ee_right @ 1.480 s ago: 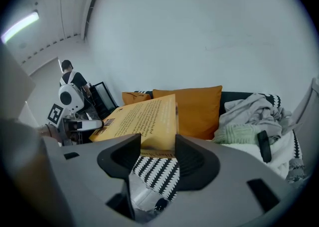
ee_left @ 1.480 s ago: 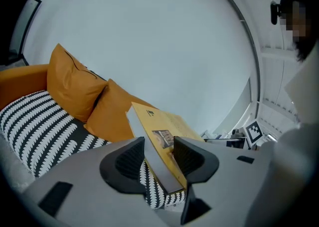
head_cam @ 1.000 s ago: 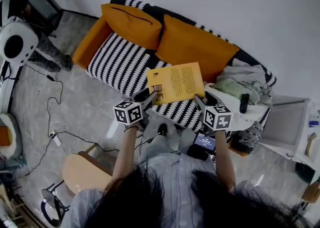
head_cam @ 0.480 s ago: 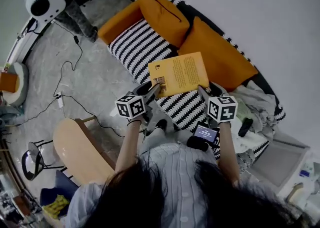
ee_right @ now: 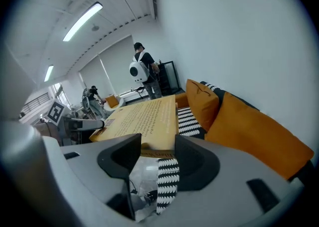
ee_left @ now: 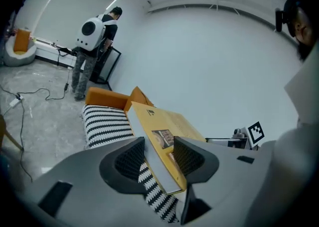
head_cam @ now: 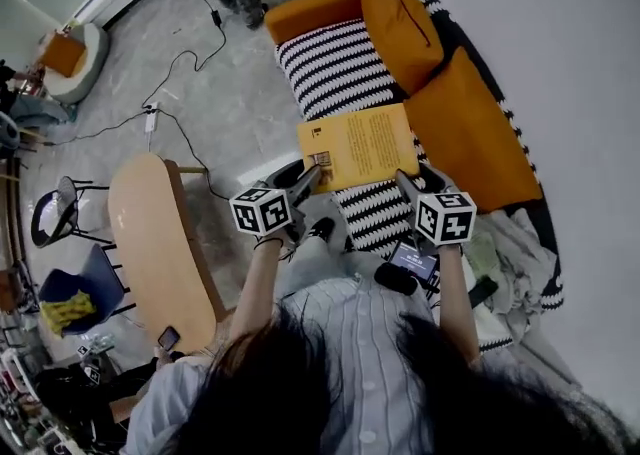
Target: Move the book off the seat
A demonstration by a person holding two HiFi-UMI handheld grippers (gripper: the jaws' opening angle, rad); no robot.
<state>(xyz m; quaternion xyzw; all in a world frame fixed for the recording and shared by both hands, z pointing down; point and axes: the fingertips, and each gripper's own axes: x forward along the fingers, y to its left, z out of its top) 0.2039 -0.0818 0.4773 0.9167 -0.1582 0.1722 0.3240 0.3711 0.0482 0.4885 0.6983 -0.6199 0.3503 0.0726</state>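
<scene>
Forearms (head_cam: pixel 255 288) are reaching forward side by side, each aiming its tool slightly downward at the near edge of the thin yellow paperback book (head_cam: pixel 365 143). Left tool (head_cam: pixel 310 175) is clamping the book's near left corner and right tool (head_cam: pixel 405 181) is pinching its near right corner. The book is hanging raised and tilted above the black-and-white striped sofa seat (head_cam: pixel 330 68), beside the orange cushions (head_cam: pixel 470 133).

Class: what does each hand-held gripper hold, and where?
The yellow book: left hand-held gripper at its near left corner, right hand-held gripper at its near right corner.
</scene>
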